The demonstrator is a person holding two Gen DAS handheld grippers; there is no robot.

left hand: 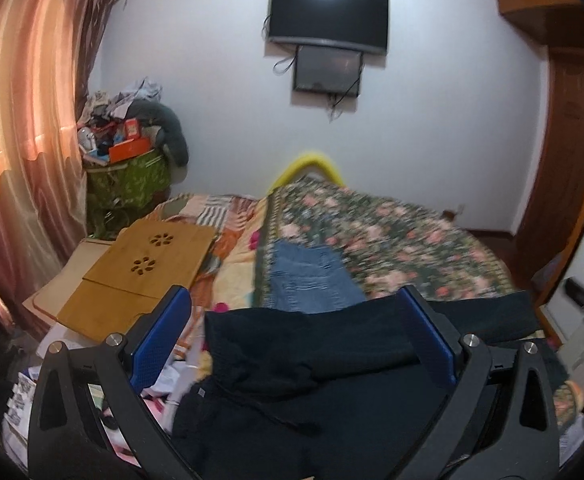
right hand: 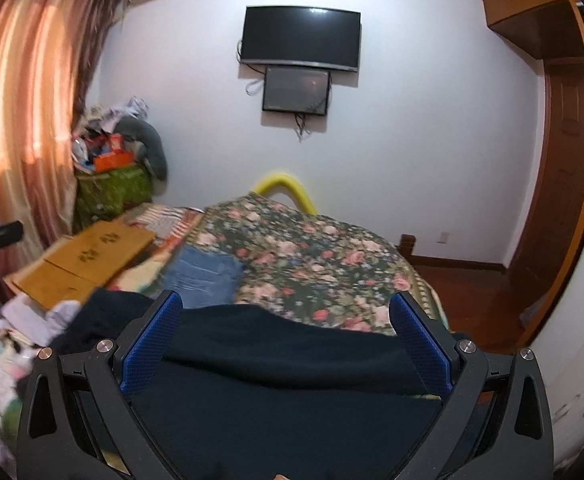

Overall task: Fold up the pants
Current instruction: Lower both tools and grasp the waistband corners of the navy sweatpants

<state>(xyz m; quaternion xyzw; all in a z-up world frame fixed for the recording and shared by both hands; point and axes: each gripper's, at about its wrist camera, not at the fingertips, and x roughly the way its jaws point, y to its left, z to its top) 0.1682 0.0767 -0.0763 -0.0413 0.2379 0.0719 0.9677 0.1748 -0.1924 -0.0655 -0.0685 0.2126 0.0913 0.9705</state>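
left gripper (left hand: 300, 340): fingers spread wide, holding nothing; dark pants (left hand: 312, 364) lie bunched under it | right gripper (right hand: 287, 344): fingers wide apart too, pants below | folded blue jeans (right hand: 203, 276) rest on the flowery bedspread (right hand: 312, 264) just past the pants

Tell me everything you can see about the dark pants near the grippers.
The dark navy pants look like soft knit fabric, with a drawstring at the rumpled waist in the left wrist view. They lie crumpled across the near end of the bed, over the floral bedspread and just in front of folded blue jeans. Both the left gripper and the right gripper are open, with the cloth between their fingers, not pinched.
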